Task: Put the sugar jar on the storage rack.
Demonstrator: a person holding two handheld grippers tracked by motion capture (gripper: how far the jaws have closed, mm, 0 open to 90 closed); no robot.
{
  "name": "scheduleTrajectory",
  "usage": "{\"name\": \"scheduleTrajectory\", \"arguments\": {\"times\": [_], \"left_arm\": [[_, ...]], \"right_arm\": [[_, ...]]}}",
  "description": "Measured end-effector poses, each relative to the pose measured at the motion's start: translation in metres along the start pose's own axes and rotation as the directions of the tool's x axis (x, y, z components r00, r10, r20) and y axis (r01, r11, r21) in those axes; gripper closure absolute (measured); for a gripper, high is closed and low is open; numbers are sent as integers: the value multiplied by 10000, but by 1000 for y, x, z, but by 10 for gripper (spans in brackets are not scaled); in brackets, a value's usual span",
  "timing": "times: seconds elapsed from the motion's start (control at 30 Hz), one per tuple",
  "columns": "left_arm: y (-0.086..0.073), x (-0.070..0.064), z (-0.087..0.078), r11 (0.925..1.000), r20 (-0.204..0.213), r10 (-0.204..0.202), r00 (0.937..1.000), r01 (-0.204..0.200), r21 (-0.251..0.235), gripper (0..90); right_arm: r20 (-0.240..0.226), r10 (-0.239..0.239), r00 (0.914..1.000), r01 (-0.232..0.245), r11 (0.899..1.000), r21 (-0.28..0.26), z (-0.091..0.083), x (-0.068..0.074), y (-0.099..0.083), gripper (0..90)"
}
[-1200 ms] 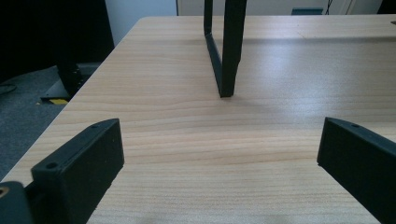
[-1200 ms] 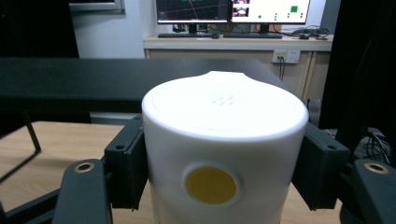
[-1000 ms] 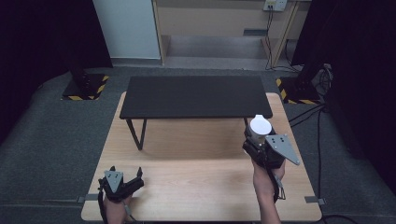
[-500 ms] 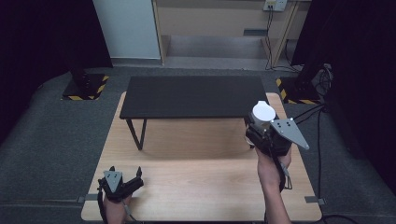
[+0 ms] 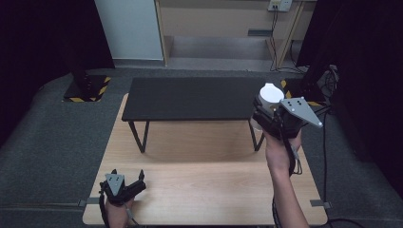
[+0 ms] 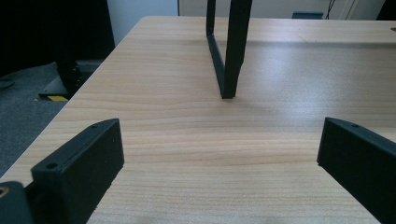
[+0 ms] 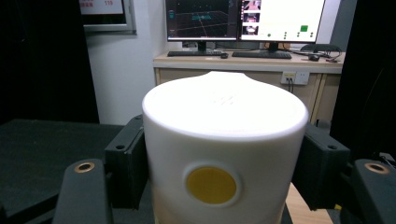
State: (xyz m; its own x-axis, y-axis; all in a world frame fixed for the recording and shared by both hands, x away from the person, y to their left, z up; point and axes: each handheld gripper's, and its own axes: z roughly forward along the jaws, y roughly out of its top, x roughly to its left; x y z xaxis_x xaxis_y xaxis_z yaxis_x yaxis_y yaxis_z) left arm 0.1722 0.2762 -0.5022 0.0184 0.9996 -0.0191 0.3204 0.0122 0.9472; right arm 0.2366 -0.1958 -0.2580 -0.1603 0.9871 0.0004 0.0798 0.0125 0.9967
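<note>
While the white container [image 5: 270,95] sits pinched upright in your right gripper [image 5: 271,113], raised over the right end of the black shelf [image 5: 190,97], keep it level and lower it squarely. Your left gripper [image 5: 124,184] rests spread on the wooden surface [image 5: 199,185].

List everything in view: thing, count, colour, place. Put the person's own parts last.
White container: one, white with a yellow round spot, held in the right gripper above the black shelf's right end.
Black shelf: one, black, standing on the wooden table.
Wooden table: one, light wood, centre.
Monitors: two, lit, on the desk behind.
Left gripper: one, black, open, at the table's near left corner.
Right gripper: one, black, shut on the container.
</note>
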Motion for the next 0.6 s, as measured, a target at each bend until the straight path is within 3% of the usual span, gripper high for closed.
{"name": "scheduleTrajectory", "arguments": {"times": [0.23,0.6], "left_arm": [[0,0,0,10000,3,22,10000,-22,29,0],[1,-1,1,9999,12,85,10000,-85,74,0]], "right_arm": [[217,136,9997,-133,9998,-138,26,-3,4,308],[447,103,9989,-107,9999,96,64,-10,1,308]]}}
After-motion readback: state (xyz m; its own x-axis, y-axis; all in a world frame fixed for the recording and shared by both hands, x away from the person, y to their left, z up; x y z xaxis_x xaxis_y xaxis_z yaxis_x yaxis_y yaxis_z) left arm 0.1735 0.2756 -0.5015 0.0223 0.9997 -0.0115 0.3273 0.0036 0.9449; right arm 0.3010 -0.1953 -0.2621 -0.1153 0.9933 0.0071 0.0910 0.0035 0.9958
